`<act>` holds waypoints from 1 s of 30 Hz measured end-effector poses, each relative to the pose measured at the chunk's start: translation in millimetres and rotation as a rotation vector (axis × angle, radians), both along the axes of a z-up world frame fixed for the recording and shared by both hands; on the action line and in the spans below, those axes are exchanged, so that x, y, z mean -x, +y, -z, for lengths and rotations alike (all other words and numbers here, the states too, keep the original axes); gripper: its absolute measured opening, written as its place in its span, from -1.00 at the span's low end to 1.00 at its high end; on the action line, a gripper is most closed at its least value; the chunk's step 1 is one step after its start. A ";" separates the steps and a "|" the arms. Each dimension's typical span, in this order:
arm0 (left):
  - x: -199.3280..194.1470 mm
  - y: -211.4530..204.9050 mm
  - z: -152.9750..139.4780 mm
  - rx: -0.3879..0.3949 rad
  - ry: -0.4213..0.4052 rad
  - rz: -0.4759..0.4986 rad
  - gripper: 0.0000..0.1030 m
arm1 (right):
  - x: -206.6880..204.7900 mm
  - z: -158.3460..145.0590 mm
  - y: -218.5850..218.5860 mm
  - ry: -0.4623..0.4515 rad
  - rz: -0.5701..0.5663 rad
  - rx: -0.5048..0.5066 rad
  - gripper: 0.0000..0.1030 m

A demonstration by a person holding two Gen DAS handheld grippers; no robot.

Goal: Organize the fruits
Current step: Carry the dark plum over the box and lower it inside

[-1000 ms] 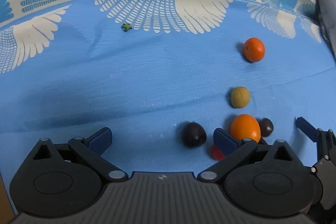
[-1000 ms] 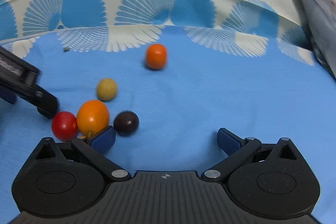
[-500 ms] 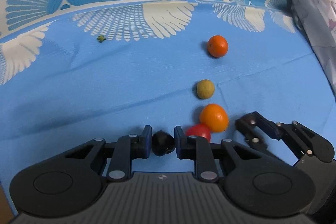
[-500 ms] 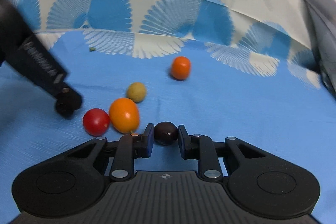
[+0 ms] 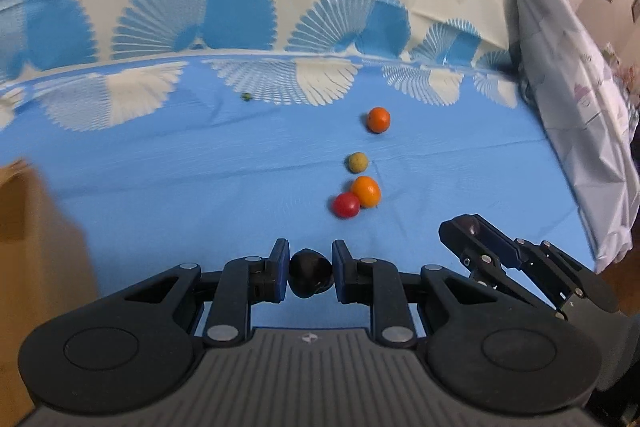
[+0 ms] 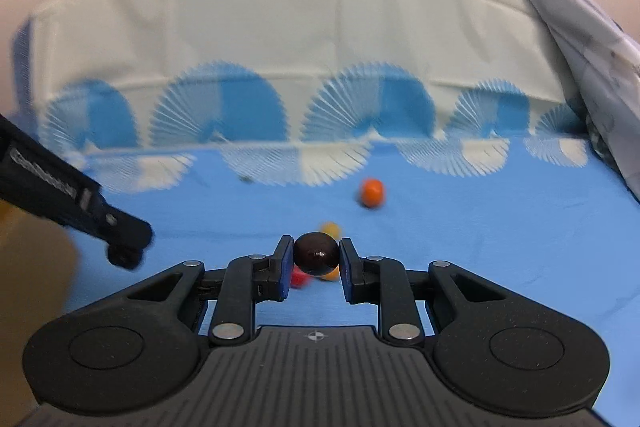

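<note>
My left gripper is shut on a dark plum and holds it above the blue cloth. My right gripper is shut on a second dark plum, also lifted off the cloth; in the left wrist view it shows low on the right. On the cloth lie a red tomato touching an orange fruit, a yellow-green fruit and a farther orange fruit. In the right wrist view the held plum partly hides the near fruits.
A brown cardboard box stands at the left edge. A small green scrap lies far back on the cloth. Grey patterned fabric hangs along the right side. The left gripper's body crosses the left of the right wrist view.
Both grippers went from open to shut, each on a dark plum, then rose and pulled back with it. The remaining fruits now look smaller and farther away.
</note>
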State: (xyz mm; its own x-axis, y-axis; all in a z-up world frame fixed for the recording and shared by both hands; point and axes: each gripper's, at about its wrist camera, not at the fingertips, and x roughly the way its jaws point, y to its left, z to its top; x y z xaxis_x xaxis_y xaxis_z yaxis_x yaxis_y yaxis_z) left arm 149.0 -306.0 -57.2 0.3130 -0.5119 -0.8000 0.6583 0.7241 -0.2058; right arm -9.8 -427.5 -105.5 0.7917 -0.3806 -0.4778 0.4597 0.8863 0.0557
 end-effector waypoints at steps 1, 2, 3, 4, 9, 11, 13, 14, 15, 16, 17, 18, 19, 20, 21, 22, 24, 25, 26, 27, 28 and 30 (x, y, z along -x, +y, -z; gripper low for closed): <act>4.3 13.6 -8.3 0.007 0.002 -0.016 -0.52 | 3.3 -8.4 11.4 -0.010 -0.016 0.000 -0.51; 9.0 27.3 -17.1 0.010 -0.002 -0.033 -0.52 | 6.2 -17.4 24.3 -0.017 -0.037 -0.002 -0.51; 14.7 42.3 -26.6 0.013 -0.012 -0.049 -0.52 | 9.6 -27.3 41.4 -0.020 -0.067 -0.008 -0.51; 19.4 56.5 -35.0 0.015 -0.023 -0.063 -0.52 | 11.5 -34.8 54.6 -0.023 -0.092 -0.013 -0.51; 37.7 130.3 -67.8 0.000 -0.050 -0.144 -0.52 | 21.6 -68.4 132.2 -0.028 -0.245 -0.047 -0.51; 41.7 159.9 -74.7 -0.012 -0.058 -0.182 -0.52 | 22.7 -77.1 158.1 -0.029 -0.296 -0.063 -0.51; 45.1 188.0 -78.8 -0.024 -0.068 -0.215 -0.52 | 23.3 -84.2 185.7 -0.027 -0.344 -0.065 -0.51; 46.7 202.3 -79.5 -0.030 -0.072 -0.230 -0.52 | 23.0 -86.9 198.8 -0.023 -0.367 -0.062 -0.51; 47.1 213.5 -79.7 -0.032 -0.073 -0.243 -0.52 | 22.0 -88.9 211.3 -0.018 -0.387 -0.059 -0.51; 47.7 225.7 -78.7 -0.035 -0.071 -0.256 -0.52 | 20.7 -89.7 222.2 -0.011 -0.403 -0.055 -0.51; 47.9 237.6 -77.4 -0.037 -0.068 -0.268 -0.52 | 18.5 -89.8 232.7 0.002 -0.420 -0.051 -0.51; 47.5 248.9 -75.5 -0.038 -0.063 -0.282 -0.52 | 16.7 -89.2 241.4 0.014 -0.432 -0.049 -0.51; 46.7 259.2 -73.2 -0.039 -0.058 -0.298 -0.52 | 13.7 -88.5 250.6 0.029 -0.444 -0.047 -0.51; 45.5 269.7 -71.2 -0.041 -0.052 -0.312 -0.52 | 10.7 -87.6 258.4 0.042 -0.456 -0.045 -0.51; 44.0 279.6 -68.4 -0.042 -0.047 -0.325 -0.52 | 7.6 -85.8 264.1 0.054 -0.466 -0.042 -0.51; 42.5 288.7 -65.9 -0.044 -0.043 -0.339 -0.52 | 5.1 -84.6 270.2 0.064 -0.474 -0.039 -0.51; 39.1 304.5 -60.1 -0.052 -0.039 -0.365 -0.52 | -2.1 -82.3 283.9 0.086 -0.493 -0.032 -0.51; 37.4 311.5 -57.2 -0.057 -0.036 -0.376 -0.52 | -5.3 -80.8 288.7 0.096 -0.500 -0.029 -0.51; 35.4 318.2 -54.2 -0.061 -0.032 -0.388 -0.52 | -8.9 -78.7 293.7 0.107 -0.509 -0.026 -0.51; 33.3 323.8 -51.1 -0.065 -0.028 -0.395 -0.52 | -13.9 -76.3 297.0 0.117 -0.515 -0.024 -0.51; 32.1 328.0 -47.9 -0.071 -0.026 -0.403 -0.52 | -15.0 -73.9 302.4 0.126 -0.519 -0.021 -0.51; 28.7 334.0 -40.3 -0.081 -0.017 -0.414 -0.52 | -20.9 -67.4 307.4 0.149 -0.527 -0.018 -0.51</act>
